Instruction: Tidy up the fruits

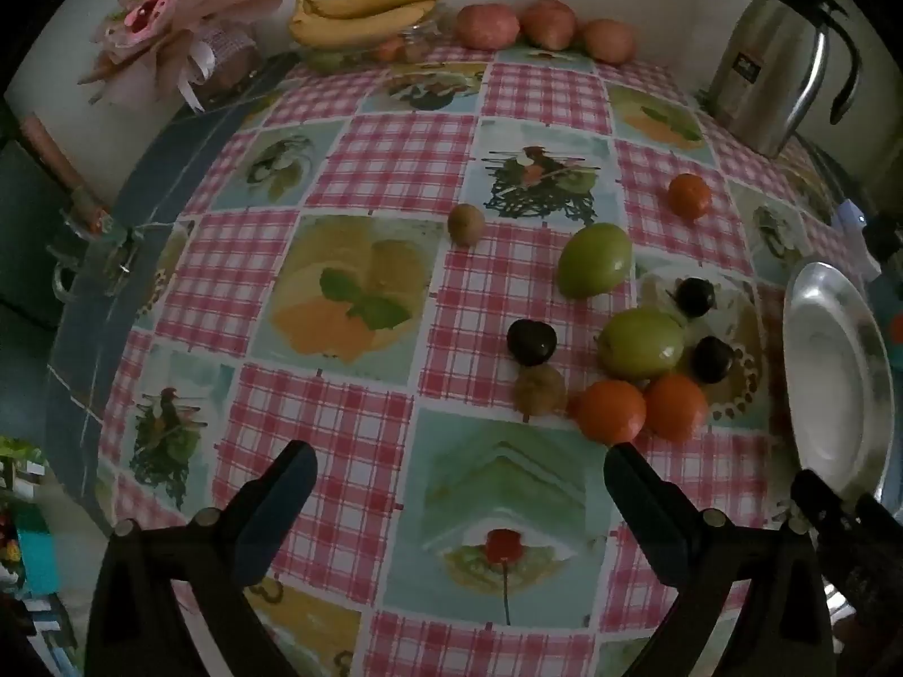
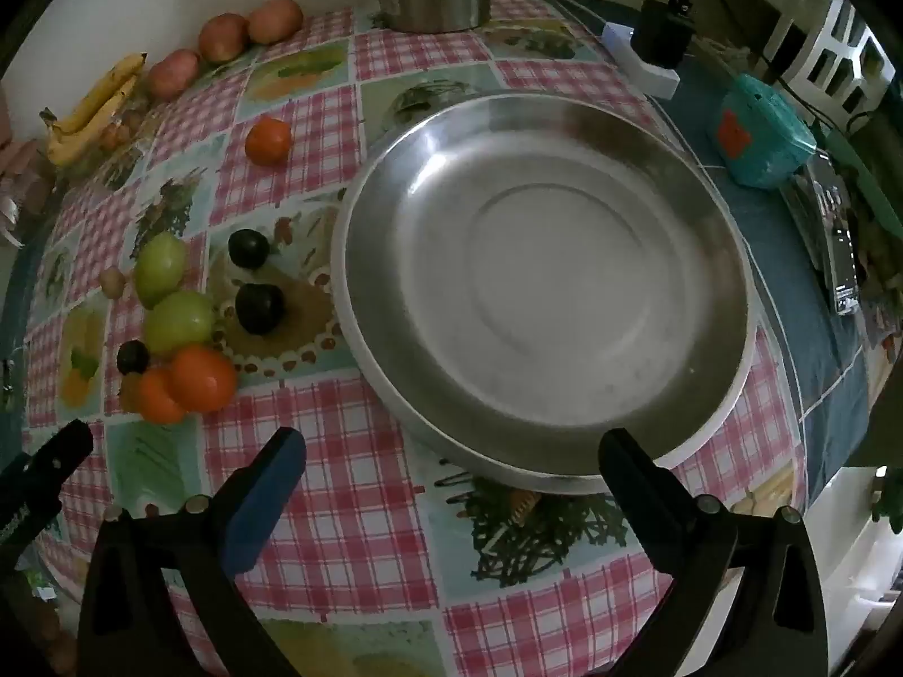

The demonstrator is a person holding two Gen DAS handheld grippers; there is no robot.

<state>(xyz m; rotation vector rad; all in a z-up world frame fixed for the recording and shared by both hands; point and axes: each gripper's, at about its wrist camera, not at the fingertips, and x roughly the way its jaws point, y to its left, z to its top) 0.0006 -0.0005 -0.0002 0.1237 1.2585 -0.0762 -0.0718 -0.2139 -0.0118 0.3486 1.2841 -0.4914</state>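
Note:
Loose fruit lies on the checked tablecloth: two green apples (image 1: 594, 259) (image 1: 640, 342), three oranges (image 1: 611, 412) (image 1: 675, 407) (image 1: 688, 196), three dark plums (image 1: 530, 341), and two brown kiwis (image 1: 466, 223) (image 1: 539, 389). An empty steel plate (image 2: 542, 288) sits right of the fruit. My left gripper (image 1: 460, 479) hangs open above the cloth, just near of the oranges. My right gripper (image 2: 451, 462) hangs open over the plate's near rim, nothing between its fingers. The fruit cluster (image 2: 186, 333) shows left of the plate in the right wrist view.
Bananas (image 1: 367, 11) and three reddish apples (image 1: 488, 25) line the far wall. A steel jug (image 1: 784, 62) stands at the back right, a pink bouquet (image 1: 169, 28) at the back left. A teal box (image 2: 762, 135) and a charger (image 2: 660, 39) lie right of the plate.

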